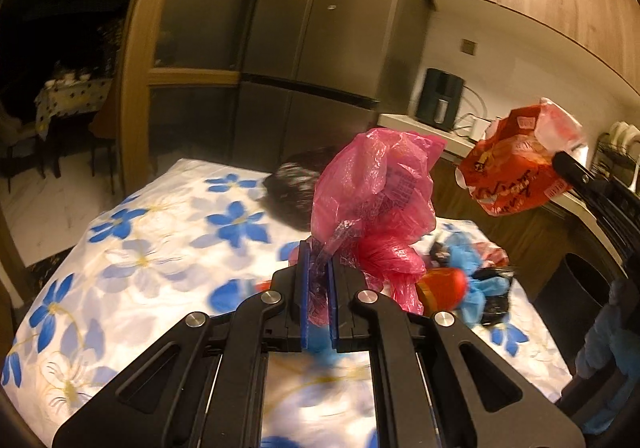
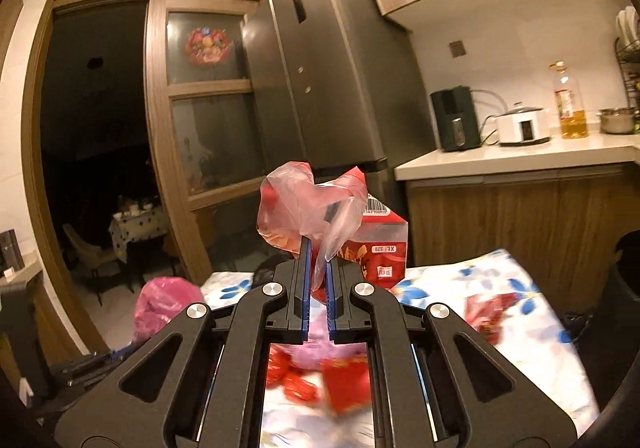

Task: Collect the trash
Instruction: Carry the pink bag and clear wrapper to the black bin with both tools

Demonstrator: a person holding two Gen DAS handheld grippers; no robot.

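Left gripper pinches pink bag; right gripper pinches red packet, probably by its film. Both lifted clear of table for binning.

You have two grippers, each clamped on one bag: one pink bag, one red printed packet. On the table, one black bag near its far edge, and one mixed heap of wrappers toward its right edge.
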